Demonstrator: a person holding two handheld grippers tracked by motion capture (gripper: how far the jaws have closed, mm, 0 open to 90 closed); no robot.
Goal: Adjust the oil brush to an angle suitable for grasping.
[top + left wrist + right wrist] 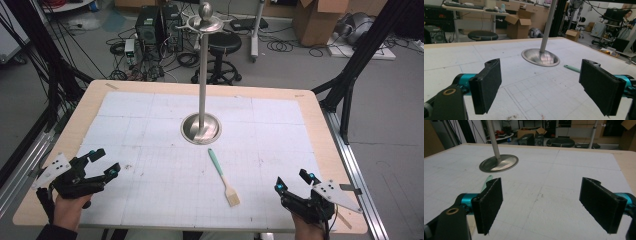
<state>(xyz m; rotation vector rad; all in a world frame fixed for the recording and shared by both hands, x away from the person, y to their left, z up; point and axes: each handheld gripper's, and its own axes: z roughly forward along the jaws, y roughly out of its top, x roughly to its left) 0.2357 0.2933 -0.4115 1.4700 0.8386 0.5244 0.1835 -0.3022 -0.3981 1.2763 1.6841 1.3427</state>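
Note:
A brush with a mint-green handle and pale bristles [223,177] lies on the white gridded mat, in front of a tall metal stand with a round base [201,128] and a ball-topped ring high up. My left gripper [103,162] rests open near the mat's front left corner, well left of the brush. My right gripper [292,181] is open at the front right, to the right of the bristles. In the left gripper view the stand's base [540,57] and the handle tip [572,68] lie ahead between wide jaws. The right gripper view shows the base [499,163] and handle [488,180].
The mat covers a wooden table [327,150] with rounded corners. Beyond the far edge stand a black stool [221,47], computer towers [157,25], cables and cardboard boxes [315,20]. Black frame struts [360,55] rise at both sides of the table.

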